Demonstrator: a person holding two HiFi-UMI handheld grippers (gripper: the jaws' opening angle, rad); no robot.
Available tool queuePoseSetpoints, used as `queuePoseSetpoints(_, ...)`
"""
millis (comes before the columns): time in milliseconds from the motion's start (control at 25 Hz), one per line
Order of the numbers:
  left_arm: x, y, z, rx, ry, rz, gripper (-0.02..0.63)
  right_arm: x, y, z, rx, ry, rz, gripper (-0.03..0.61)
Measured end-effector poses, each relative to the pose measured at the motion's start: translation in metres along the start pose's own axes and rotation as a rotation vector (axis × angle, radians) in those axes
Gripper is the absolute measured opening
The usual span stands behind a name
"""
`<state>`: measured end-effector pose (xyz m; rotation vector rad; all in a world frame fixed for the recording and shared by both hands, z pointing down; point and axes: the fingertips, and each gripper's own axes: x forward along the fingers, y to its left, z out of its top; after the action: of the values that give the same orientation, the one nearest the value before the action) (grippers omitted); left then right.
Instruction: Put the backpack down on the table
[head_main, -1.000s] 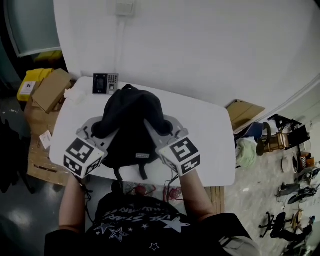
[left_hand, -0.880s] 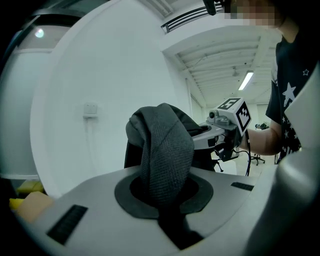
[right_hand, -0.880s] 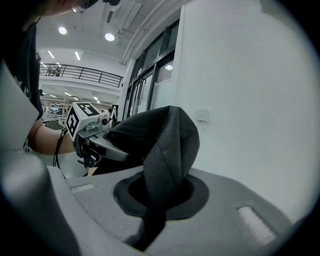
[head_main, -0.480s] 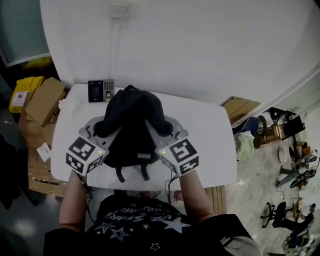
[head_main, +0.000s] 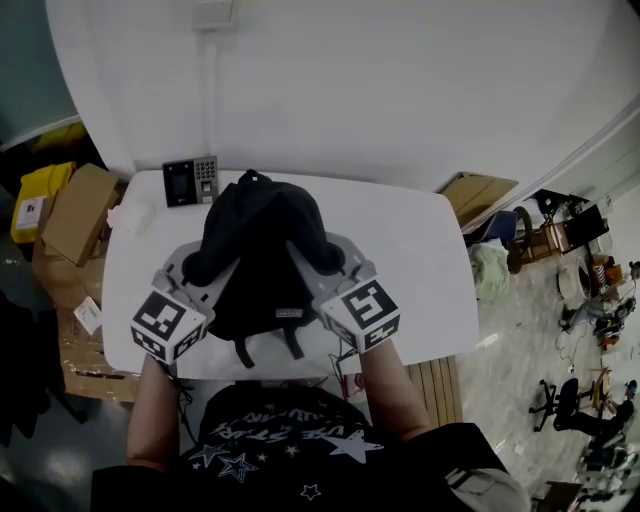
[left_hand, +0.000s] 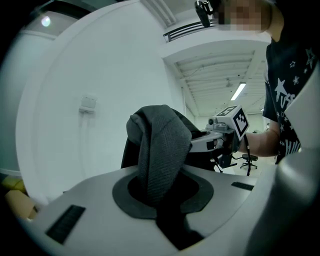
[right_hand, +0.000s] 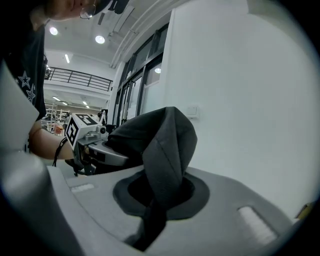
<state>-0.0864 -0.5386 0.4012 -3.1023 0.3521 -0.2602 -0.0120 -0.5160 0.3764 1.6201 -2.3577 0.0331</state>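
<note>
The backpack, black and rounded, is seen from above over the left-middle part of the white table; whether its base rests fully on the tabletop cannot be told. Its long axis runs from the person towards the wall: the top carry loop points to the far edge, and two loose strap ends lie by the near edge. The pack is flanked by both tools. The left gripper is clenched on the left shoulder strap, a band of grey woven webbing that rises from between the closed jaws and folds over towards the pack. The right gripper is likewise clamped on the right shoulder strap, a dark padded band pinched between its jaws and arching upward. Both grippers are held almost level, one at each side of the pack, and each is visible in the other's view. A keypad device lies at the table's far left corner, just beside the carry loop, and cardboard boxes are stacked on the floor to the left.
</note>
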Motion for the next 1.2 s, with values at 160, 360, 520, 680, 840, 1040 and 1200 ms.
queuePoseSetpoints(160, -0.003, -0.005, -0.002, 0.009, -0.018, 0.014, 0.052, -0.004, 0.001, -0.004, 0.012, -0.015, -0.003, 0.043)
queuePoseSetpoints(360, -0.005, -0.009, -0.002, 0.024, -0.018, 0.049, 0.055, -0.011, 0.002, -0.006, 0.031, -0.025, 0.017, 0.065)
queuePoseSetpoints(520, -0.007, -0.008, -0.003, 0.015, -0.011, 0.108, 0.082, -0.013, 0.005, -0.009, 0.047, -0.018, 0.049, 0.11)
queuePoseSetpoints(680, -0.012, -0.004, -0.007, -0.034, 0.001, 0.182, 0.187, -0.015, 0.008, -0.011, 0.05, -0.008, 0.064, 0.209)
queuePoseSetpoints(840, -0.026, -0.002, -0.005, -0.039, -0.004, 0.281, 0.247, -0.033, -0.002, -0.009, 0.055, -0.044, 0.037, 0.21)
queuePoseSetpoints(1040, -0.043, -0.003, -0.007, -0.096, -0.013, 0.346, 0.318, -0.048, -0.005, -0.013, 0.061, -0.048, 0.066, 0.212)
queuePoseSetpoints(1200, -0.05, -0.009, -0.008, -0.095, 0.0, 0.389, 0.35, -0.052, 0.002, -0.014, 0.064, -0.057, 0.097, 0.283)
